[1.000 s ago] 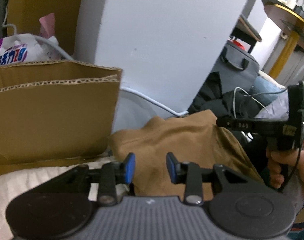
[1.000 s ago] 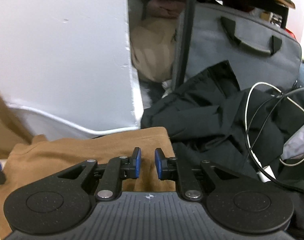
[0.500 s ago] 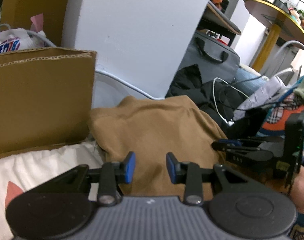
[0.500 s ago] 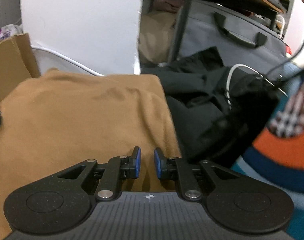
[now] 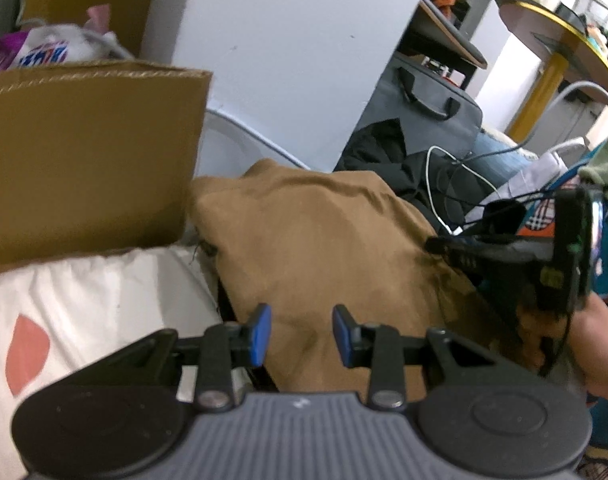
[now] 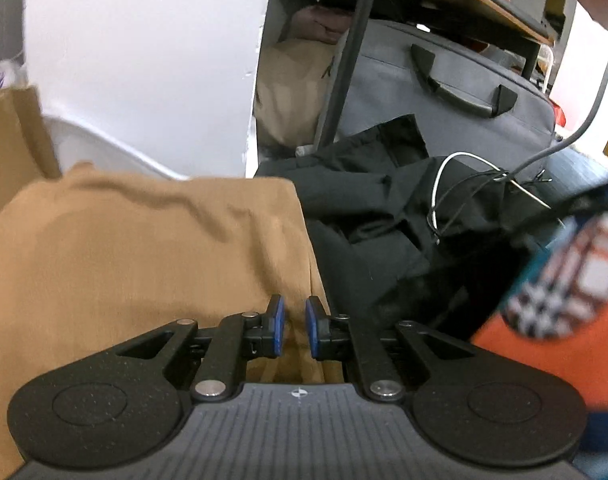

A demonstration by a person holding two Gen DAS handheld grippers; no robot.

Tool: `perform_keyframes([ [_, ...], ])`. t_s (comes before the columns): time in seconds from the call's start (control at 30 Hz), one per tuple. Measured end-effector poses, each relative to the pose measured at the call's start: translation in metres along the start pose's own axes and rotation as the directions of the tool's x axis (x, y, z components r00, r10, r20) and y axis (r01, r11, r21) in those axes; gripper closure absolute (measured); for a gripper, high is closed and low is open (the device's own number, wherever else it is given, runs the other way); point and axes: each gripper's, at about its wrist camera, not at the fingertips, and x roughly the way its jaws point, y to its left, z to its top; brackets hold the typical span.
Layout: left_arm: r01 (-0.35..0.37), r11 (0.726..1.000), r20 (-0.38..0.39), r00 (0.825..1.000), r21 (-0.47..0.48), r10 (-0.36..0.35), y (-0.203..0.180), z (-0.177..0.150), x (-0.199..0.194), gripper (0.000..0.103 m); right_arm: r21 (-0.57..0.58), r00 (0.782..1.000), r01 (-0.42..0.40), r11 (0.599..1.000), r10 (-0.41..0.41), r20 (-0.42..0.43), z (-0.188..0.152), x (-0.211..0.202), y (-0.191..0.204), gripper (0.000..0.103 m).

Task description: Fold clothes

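Ahead, the brown garment (image 5: 316,240) is hemmed in on three sides. To its left it is bordered by a corrugated cardboard box (image 5: 83,152) and, nearer the camera, by a white cushion with a pink shape (image 5: 63,312). Behind it a smooth white panel (image 5: 287,48) stands upright, with a white cable (image 5: 255,136) running along its foot. On its right edge a crumpled black garment (image 6: 384,208) is met, thin black and white wires (image 6: 464,184) lying over it, and behind that a grey fabric bag with a dark handle (image 6: 456,92) is seen. Open room is found only over the brown cloth itself and toward the near side.

The brown garment is spread fairly flat, matte and soft, with shallow wrinkles and a straight right edge that drops toward the black clothing.

The left gripper (image 5: 299,334) is held over the near part of the brown cloth, its blue pads well apart and nothing between them. The right gripper (image 6: 295,327) is placed at the garment's right edge, its blue pads narrowly apart with a fold of brown cloth seen in the gap; whether the pads press it cannot be told. From the left wrist view the right gripper is seen in a hand (image 5: 596,344), its black fingers (image 5: 464,246) lying at the cloth's right edge.
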Motion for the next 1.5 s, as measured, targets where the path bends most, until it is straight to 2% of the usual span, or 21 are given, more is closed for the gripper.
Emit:
perform_keyframes([
  [0.2, 0.003, 0.998, -0.016, 1.0, -0.066, -0.004, 0.01, -0.005, 0.002, 0.067, 0.035, 0.999, -0.001, 0.999, 0.003, -0.049, 0.013, 0.027, -0.003, 0.089],
  [0.27, -0.003, 0.997, -0.021, 1.0, -0.078, 0.001, 0.012, -0.007, 0.003, 0.067, 0.021, 0.998, 0.02, 1.0, -0.019, -0.059, 0.015, 0.034, -0.004, 0.091],
  [0.33, -0.008, 0.996, -0.027, 1.0, -0.091, 0.005, 0.014, -0.01, 0.003, 0.067, 0.008, 0.997, 0.059, 0.998, -0.058, -0.042, 0.016, 0.031, -0.003, 0.09],
  [0.43, 0.005, 0.992, -0.034, 0.999, -0.127, -0.01, 0.018, -0.016, 0.002, 0.066, 0.026, 1.0, 0.02, 0.999, -0.02, -0.02, 0.015, 0.017, -0.004, 0.091],
  [0.6, 0.057, 0.982, -0.032, 0.997, -0.181, -0.064, 0.017, -0.029, 0.0, 0.054, 0.04, 0.999, -0.035, 0.999, 0.035, 0.001, -0.005, -0.016, -0.001, 0.09],
  [0.77, 0.092, 0.973, -0.057, 0.993, -0.212, -0.107, 0.011, -0.047, 0.005, 0.055, 0.04, 0.999, -0.049, 0.998, 0.049, 0.003, -0.031, -0.037, 0.0, 0.09],
  [1.0, 0.1, 0.963, -0.064, 0.991, -0.251, -0.12, 0.01, -0.07, 0.002, 0.055, -0.021, 0.998, -0.013, 1.0, 0.012, -0.059, -0.066, -0.046, -0.009, 0.091],
  [1.17, 0.111, 0.946, -0.095, 0.985, -0.306, -0.146, 0.014, -0.091, 0.001, 0.058, -0.036, 0.998, 0.006, 0.999, -0.008, -0.064, -0.083, -0.059, -0.013, 0.091],
  [1.3, 0.141, 0.941, -0.114, 0.976, -0.307, -0.183, 0.01, -0.105, 0.001, 0.058, -0.042, 0.997, 0.015, 0.999, -0.017, -0.07, -0.094, -0.069, -0.014, 0.091],
  [1.4, 0.132, 0.945, -0.145, 0.973, -0.3, -0.182, 0.008, -0.115, 0.006, 0.059, -0.058, 0.997, 0.024, 0.998, -0.028, -0.066, -0.1, -0.076, -0.015, 0.091],
  [1.47, 0.128, 0.946, -0.164, 0.969, -0.299, -0.183, 0.007, -0.12, 0.009, 0.066, -0.048, 0.997, 0.027, 0.998, -0.031, -0.069, -0.104, -0.08, -0.018, 0.091],
  [1.5, 0.131, 0.946, -0.169, 0.968, -0.297, -0.187, 0.006, -0.121, 0.009, 0.076, -0.043, 0.997, 0.028, 0.999, -0.031, -0.073, -0.106, -0.081, -0.019, 0.091],
])
